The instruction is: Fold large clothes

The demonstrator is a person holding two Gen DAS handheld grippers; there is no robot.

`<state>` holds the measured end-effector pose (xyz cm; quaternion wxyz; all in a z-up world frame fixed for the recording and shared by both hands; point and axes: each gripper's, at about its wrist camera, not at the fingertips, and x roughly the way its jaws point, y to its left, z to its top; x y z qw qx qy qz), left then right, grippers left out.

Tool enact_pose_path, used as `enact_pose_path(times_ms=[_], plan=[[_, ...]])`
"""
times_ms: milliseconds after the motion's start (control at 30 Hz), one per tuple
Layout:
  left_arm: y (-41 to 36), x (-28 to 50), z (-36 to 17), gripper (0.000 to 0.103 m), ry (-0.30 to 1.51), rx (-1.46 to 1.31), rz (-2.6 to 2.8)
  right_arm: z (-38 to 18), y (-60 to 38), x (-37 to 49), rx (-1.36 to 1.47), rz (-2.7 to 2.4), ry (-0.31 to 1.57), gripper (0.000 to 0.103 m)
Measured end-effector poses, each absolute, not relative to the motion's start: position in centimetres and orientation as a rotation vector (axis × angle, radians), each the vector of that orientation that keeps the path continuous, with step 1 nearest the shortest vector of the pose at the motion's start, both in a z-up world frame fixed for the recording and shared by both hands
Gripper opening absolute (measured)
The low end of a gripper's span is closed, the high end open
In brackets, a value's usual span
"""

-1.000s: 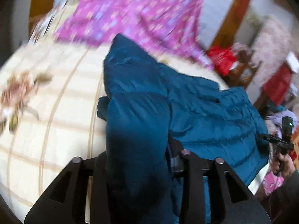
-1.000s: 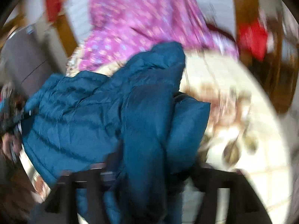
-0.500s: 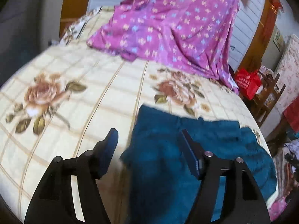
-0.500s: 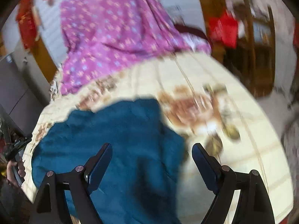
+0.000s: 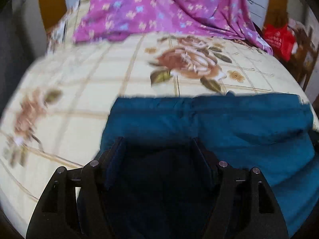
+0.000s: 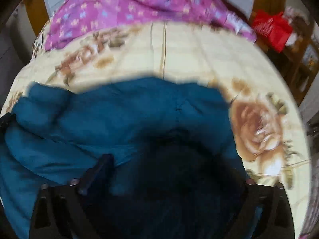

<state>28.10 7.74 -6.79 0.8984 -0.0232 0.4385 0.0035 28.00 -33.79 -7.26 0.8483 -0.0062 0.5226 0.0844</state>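
Observation:
A teal quilted jacket [image 5: 229,123] lies folded on a cream bedspread with rose prints [image 5: 83,83]. It also shows in the right wrist view [image 6: 123,115]. My left gripper [image 5: 157,145] is open, low over the jacket's near left part, with its fingers apart and nothing between them. My right gripper [image 6: 171,159] is open over the jacket's near right part; its right finger is hidden in dark shadow. Both views are blurred.
A purple flowered cloth [image 5: 169,10] lies across the far side of the bed, also in the right wrist view [image 6: 139,6]. A red bag [image 5: 279,39] and wooden furniture stand beyond the bed's right edge. Bare bedspread [image 6: 259,123] lies beside the jacket.
Both grippers let go of the jacket sleeves they held up a second ago. The jacket now lies flat and folded, and both grippers have come down close over it.

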Motion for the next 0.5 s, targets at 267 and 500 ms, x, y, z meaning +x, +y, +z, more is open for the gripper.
enact_pose_path(times_ms=[267,500], plan=[[9.4,28.3,-8.3,0.073,0.837,-0.224,-0.009,-8.8,-37.8,28.3,0.110,0.194,1.007,0.103],[10.8,27.3,-8.4,0.073,0.805,-0.288,0.036,-8.2,-37.1,29.7,0.120,0.163,1.067,0.103]])
